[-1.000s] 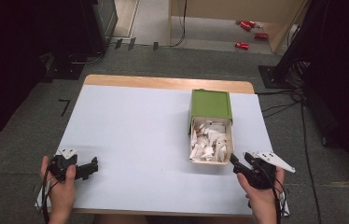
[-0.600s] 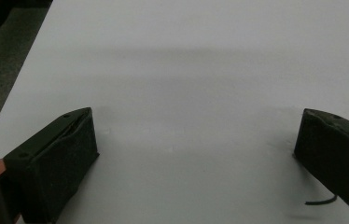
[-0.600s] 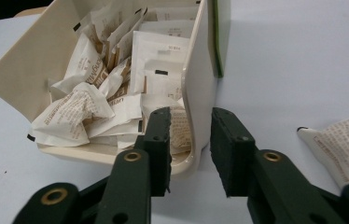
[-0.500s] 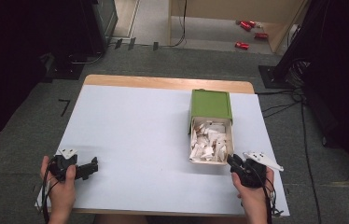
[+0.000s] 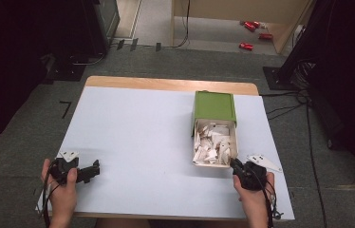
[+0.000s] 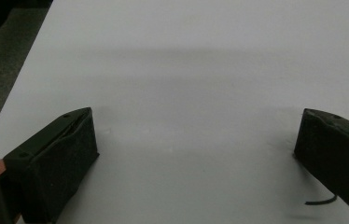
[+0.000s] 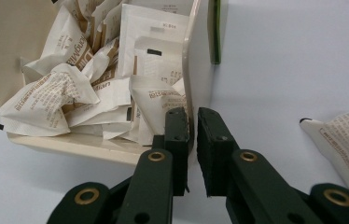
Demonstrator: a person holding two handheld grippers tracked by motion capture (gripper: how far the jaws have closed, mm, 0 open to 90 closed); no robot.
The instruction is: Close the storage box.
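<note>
Right gripper (image 7: 192,135) just closed, clamping drawer wall (image 7: 192,70) at lower right; left gripper (image 6: 196,154) spread wide, lower left.

A pale, almost white table (image 5: 133,142) stands in the middle of the room, a strip of bare wood (image 5: 166,84) showing along its far edge. Under and around it lies grey carpet (image 5: 33,133) — short-piled and speckled, with a small black tape mark (image 5: 65,108) to the left. Beyond the table the floor turns lighter, and a light wooden cabinet (image 5: 232,9) stands at the back with a few red objects (image 5: 251,28) lying on the floor at its foot. Dark equipment (image 5: 38,33) fills the far left corner and black drapes (image 5: 346,71) hang on the right — black cables (image 5: 289,107) trail over the carpet there. Light falls evenly from above.
</note>
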